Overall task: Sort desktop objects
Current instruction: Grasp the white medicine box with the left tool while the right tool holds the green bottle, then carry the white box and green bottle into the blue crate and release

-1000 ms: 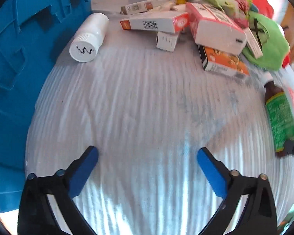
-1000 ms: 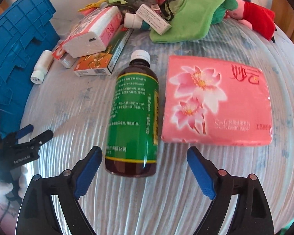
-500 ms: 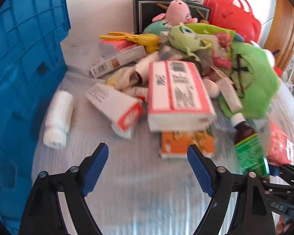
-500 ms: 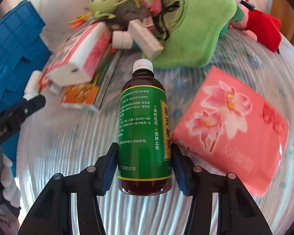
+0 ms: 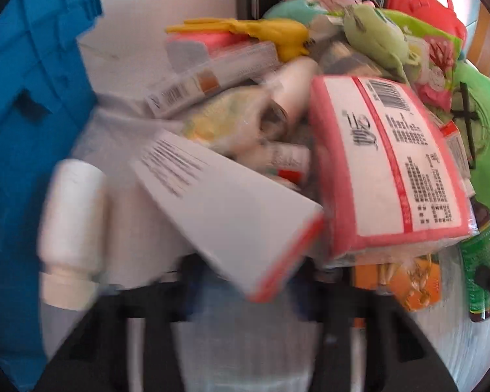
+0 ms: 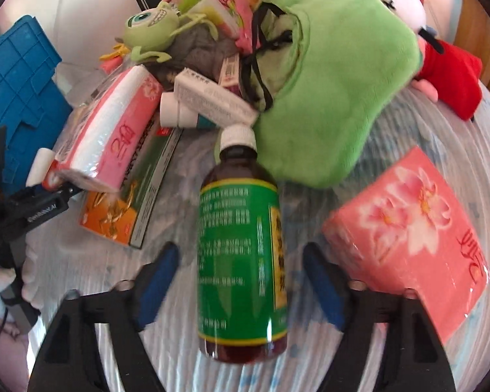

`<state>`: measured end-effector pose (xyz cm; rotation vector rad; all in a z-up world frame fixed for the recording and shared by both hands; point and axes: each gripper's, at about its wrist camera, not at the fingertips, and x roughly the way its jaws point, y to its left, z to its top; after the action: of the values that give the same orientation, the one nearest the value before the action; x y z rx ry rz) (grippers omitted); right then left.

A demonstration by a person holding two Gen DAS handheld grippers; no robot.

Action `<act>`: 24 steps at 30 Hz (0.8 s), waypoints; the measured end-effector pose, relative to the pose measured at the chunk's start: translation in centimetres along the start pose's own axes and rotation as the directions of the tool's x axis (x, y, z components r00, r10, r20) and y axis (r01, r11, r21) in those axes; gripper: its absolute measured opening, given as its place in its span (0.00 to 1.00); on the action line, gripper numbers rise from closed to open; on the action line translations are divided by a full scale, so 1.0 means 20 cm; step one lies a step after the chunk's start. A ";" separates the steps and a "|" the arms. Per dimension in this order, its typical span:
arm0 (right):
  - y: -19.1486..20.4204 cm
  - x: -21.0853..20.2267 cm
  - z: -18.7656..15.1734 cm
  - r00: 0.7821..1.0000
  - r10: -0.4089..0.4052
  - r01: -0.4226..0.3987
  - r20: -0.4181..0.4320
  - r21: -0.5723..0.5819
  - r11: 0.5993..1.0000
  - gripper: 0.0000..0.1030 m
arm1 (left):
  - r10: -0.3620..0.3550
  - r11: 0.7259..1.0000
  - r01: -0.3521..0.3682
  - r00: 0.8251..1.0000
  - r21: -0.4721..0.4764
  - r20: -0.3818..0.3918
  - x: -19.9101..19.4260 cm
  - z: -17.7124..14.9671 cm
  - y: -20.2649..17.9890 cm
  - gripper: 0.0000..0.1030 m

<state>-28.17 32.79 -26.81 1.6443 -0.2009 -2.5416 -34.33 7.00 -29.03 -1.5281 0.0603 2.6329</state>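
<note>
Bottle (image 6: 241, 254), brown with a green label, was seen lying on the striped cloth (image 6: 408, 124) between the spread fingers of the right gripper (image 6: 241, 290), touched by neither. Just right of it lay a pink tissue pack (image 6: 411, 245). The left gripper (image 5: 245, 290) was closed around a white carton (image 5: 225, 209); whether its blurred fingers pinched the carton could not be told.

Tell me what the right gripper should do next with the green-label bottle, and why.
Probably close on it: the right gripper is open, a finger on either side of the lying bottle with a gap each side, so nothing grips it.
</note>
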 end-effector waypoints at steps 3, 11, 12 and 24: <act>0.02 0.04 0.02 1.000 -0.014 0.014 -0.026 -0.007 1.000 0.50 | -0.006 1.000 0.006 1.000 -0.008 -0.002 -0.03 -0.06 -0.02 0.30; 0.08 -0.05 -0.08 0.999 0.008 -0.009 -0.033 -0.014 1.000 0.50 | -0.046 0.998 0.047 0.998 -0.034 0.033 -0.30 -0.30 -0.06 0.29; 0.09 -0.09 -0.10 1.000 0.013 -0.014 -0.022 -0.020 1.000 0.50 | -0.045 0.998 0.047 0.998 -0.037 0.049 -0.35 -0.32 -0.07 0.29; 0.29 -0.62 -0.17 0.974 0.070 -0.036 0.217 -0.158 0.987 0.50 | 0.009 0.999 0.001 0.961 -0.037 0.276 -0.93 -0.34 -0.15 0.29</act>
<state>-19.77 28.82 -16.02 1.2845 -0.0640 -2.6235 -18.90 8.25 -16.28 -1.1546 -0.0059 2.8358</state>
